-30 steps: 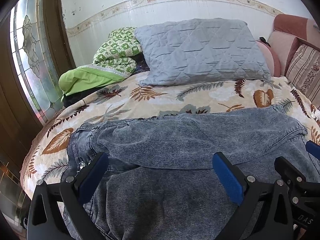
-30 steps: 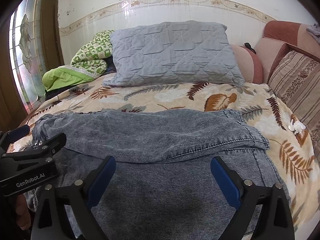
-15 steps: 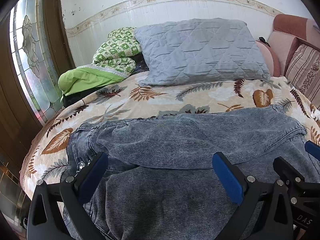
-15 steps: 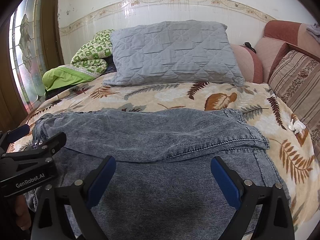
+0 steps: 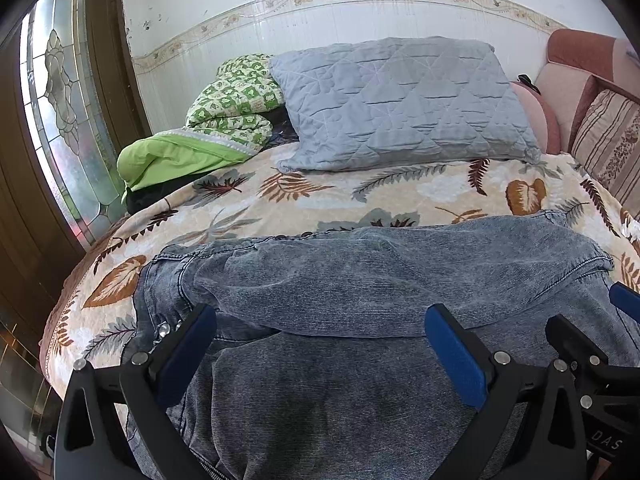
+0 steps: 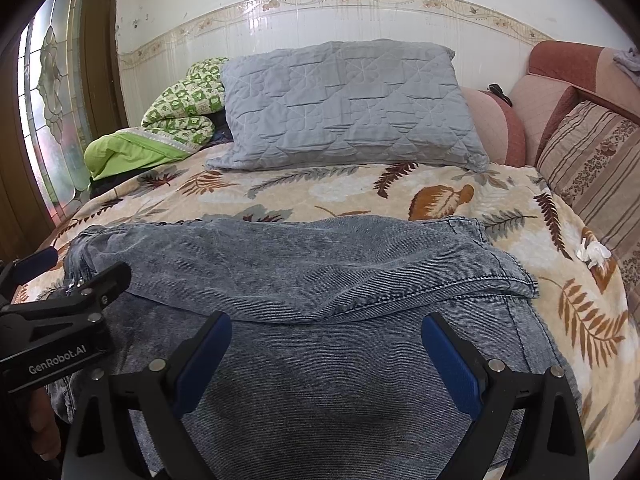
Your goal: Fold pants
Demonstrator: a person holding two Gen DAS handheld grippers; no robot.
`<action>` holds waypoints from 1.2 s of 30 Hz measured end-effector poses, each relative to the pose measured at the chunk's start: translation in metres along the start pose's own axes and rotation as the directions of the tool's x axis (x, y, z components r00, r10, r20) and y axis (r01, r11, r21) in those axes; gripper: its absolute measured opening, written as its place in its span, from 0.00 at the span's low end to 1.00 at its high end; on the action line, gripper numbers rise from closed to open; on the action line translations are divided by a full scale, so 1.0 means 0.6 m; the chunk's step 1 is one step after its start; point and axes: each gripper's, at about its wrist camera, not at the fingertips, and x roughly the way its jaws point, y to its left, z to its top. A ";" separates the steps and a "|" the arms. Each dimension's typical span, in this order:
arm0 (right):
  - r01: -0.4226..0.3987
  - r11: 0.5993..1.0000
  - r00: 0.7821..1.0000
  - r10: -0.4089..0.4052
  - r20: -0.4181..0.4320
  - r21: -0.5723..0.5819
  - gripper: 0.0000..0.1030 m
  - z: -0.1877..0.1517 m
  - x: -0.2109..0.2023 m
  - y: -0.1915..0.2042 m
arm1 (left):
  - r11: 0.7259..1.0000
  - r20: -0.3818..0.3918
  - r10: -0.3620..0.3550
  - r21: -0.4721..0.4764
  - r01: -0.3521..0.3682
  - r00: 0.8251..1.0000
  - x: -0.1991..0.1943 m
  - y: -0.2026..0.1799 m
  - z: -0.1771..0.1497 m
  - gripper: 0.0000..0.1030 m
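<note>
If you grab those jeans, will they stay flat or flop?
Probably flop: the jeans already drape in soft wrinkles over the bedspread. They look thick, doubled over, so likely heavyish. Their ribbed weave probably won't slip from the pads.

Left gripper [image 5: 320,344], right gripper [image 6: 326,354]: fingers spread, side by side.

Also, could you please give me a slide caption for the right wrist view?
Open right gripper over grey jeans, one leg folded across, on a leaf-print bed.

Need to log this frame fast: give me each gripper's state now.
Left gripper: open, holding nothing, over the jeans.
Right gripper: open, holding nothing, over the same jeans.
</note>
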 end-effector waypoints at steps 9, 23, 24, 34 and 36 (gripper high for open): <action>-0.001 1.000 1.000 0.001 0.000 0.001 0.94 0.000 0.001 0.000 | 1.000 0.000 0.000 0.000 0.000 1.000 -0.001 0.001 0.000 1.00; -0.016 1.000 1.000 0.017 -0.020 0.018 0.94 -0.001 0.005 0.000 | 1.000 -0.020 -0.003 0.005 0.003 1.000 0.007 0.001 0.000 1.00; -0.015 1.000 1.000 0.016 -0.026 0.018 0.94 -0.001 0.006 0.000 | 1.000 -0.027 -0.005 0.003 0.005 1.000 0.010 0.001 -0.001 1.00; 0.130 0.989 0.992 -0.128 -0.019 0.076 0.94 0.040 0.025 -0.104 | 0.994 -0.150 -0.053 -0.100 0.039 0.987 0.066 0.086 0.059 1.00; 0.159 0.979 0.986 -0.152 -0.062 0.131 0.94 0.053 0.046 -0.152 | 0.994 -0.157 -0.006 -0.111 -0.012 0.988 0.082 0.110 0.082 1.00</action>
